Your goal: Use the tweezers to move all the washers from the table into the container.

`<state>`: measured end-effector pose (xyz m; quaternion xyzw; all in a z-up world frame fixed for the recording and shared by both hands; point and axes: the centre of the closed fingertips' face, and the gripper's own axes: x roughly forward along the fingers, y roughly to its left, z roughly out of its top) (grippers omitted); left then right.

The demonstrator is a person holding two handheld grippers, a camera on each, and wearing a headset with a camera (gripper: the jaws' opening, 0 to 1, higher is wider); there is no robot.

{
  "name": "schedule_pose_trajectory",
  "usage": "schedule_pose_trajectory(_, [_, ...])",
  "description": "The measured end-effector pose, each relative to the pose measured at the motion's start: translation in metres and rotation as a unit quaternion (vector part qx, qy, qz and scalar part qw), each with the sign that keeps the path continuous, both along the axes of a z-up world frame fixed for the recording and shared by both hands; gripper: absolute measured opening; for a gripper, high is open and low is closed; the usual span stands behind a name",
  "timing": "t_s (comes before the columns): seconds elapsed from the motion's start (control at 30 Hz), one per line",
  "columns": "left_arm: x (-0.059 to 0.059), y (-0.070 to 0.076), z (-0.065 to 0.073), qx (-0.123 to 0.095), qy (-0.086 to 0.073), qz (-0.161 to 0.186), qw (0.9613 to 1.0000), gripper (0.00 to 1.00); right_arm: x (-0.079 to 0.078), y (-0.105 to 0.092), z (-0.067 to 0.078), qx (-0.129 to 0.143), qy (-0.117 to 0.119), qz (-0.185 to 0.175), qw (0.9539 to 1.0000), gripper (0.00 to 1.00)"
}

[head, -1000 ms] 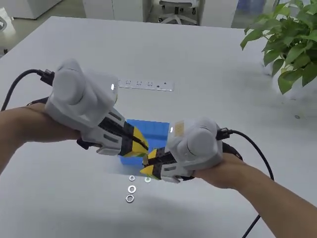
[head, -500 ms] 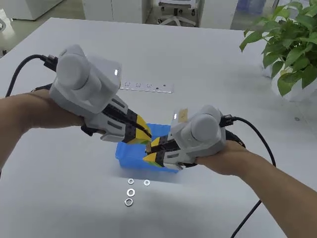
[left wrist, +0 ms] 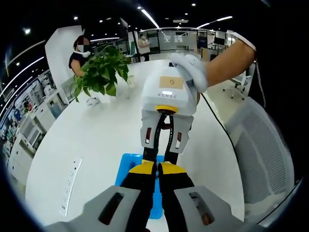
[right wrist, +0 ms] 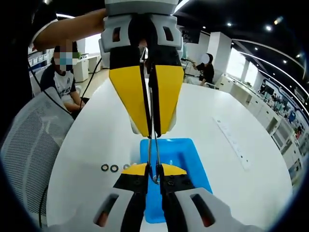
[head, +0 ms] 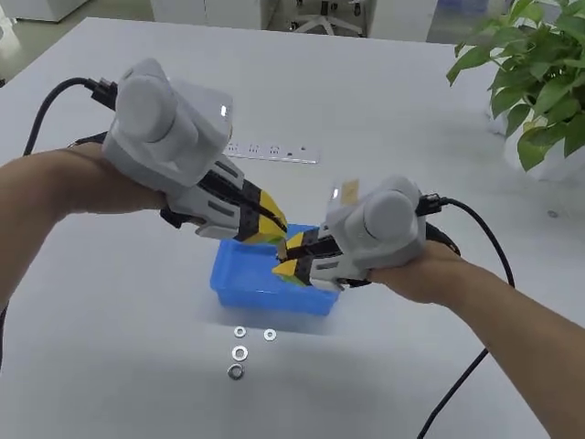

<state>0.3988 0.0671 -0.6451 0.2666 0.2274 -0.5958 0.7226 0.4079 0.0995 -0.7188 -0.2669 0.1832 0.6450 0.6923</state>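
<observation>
Field note: I am holding both grippers over the blue container [head: 260, 300], mid-desk [head: 384, 110]. The left gripper [head: 274, 224] is clamping the tweezers [right wrist: 149, 150]. The right gripper [head: 285, 261] is squeezing their lower end above the container. Four washers [head: 239, 352] are lying on the desk just off the container's near edge.

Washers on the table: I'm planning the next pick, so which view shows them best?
The head view: the washers lie spread on the table just in front of the blue container, seen from above. The right gripper view shows them as small dark rings beside the container.
</observation>
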Motion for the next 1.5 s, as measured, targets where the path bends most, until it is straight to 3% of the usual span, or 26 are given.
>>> schedule_pose_trajectory(0.77, [0.026, -0.003, -0.034, 0.01, 0.019, -0.006, 0.9998, 0.06, 0.024, -0.005, -0.035, -0.008, 0.022, -0.008, 0.9997, 0.1])
schedule_pose_trajectory(1.03, [0.03, -0.004, -0.047, 0.016, 0.03, -0.009, 0.9994, 0.06, 0.027, -0.006, -0.048, -0.015, 0.036, -0.009, 0.9992, 0.11])
schedule_pose_trajectory(1.5, [0.033, -0.006, -0.061, 0.024, 0.038, -0.013, 0.9989, 0.06, 0.029, -0.01, -0.062, -0.029, 0.041, -0.009, 0.9987, 0.11])
